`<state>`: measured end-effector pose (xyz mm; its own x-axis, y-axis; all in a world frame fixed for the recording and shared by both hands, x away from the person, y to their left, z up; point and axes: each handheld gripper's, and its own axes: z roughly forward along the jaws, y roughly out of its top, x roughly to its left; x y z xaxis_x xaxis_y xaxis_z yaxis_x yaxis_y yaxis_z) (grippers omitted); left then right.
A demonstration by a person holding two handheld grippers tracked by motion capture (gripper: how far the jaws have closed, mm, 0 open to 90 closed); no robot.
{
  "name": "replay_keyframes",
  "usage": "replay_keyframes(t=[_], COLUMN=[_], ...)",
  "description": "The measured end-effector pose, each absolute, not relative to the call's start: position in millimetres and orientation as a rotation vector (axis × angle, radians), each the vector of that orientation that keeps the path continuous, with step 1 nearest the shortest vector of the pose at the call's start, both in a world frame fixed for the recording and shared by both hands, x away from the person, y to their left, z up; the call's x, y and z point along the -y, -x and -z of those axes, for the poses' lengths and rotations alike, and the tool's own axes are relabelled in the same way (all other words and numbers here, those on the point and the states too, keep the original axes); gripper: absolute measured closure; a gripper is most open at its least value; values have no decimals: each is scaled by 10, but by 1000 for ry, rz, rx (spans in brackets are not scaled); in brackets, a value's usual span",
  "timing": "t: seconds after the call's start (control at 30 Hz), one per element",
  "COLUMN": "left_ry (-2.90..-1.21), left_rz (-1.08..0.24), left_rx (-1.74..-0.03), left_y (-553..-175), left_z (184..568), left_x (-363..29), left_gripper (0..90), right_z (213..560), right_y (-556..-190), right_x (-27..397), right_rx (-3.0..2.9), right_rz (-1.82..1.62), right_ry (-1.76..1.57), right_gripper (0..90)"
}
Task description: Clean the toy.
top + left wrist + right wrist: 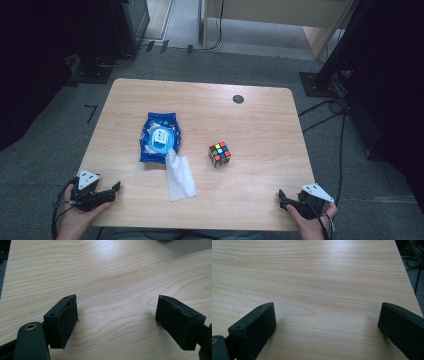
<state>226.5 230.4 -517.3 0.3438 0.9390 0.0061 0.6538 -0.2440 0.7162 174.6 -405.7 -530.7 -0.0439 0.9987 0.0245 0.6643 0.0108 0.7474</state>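
We saw the white wipe (180, 178) lying flat on the surface (250, 125), pulled partly out of the blue wipes pack (159, 137), its top touching the pack. Rubik's cube (219, 154) sat just right of it, apart. Left claw (114, 191) was released, resting at the near-left edge, nothing between its jaws. Right claw (283, 199) was likewise released and unloaded at the near-right corner.

Evenly lit table (200, 100) from above, dim floor and near-black corners around it. Soft, grainy detail in the high view. Pale glare across the wood grain in both gripper views, faint shadows under the dark, slightly blurred jaws.
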Motion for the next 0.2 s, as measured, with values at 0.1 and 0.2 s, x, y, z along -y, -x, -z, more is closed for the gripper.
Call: replay_keyframes(t=[0.1, 0.2], left_ry=[-1991, -1991], left_rz=[-591, -591], left_rx=[-1386, -1386], left_y=[-2267, -2270], left_z=[5173, 5173], left_x=[-2304, -2302], left_gripper=[180, 173], right_z=[5306, 5305], right_y=[-1748, -1754], right_x=[4055, 4058], right_rx=[-1760, -1761], right_rz=[-815, -811], right_ry=[-1711, -1714], right_gripper=[6, 0])
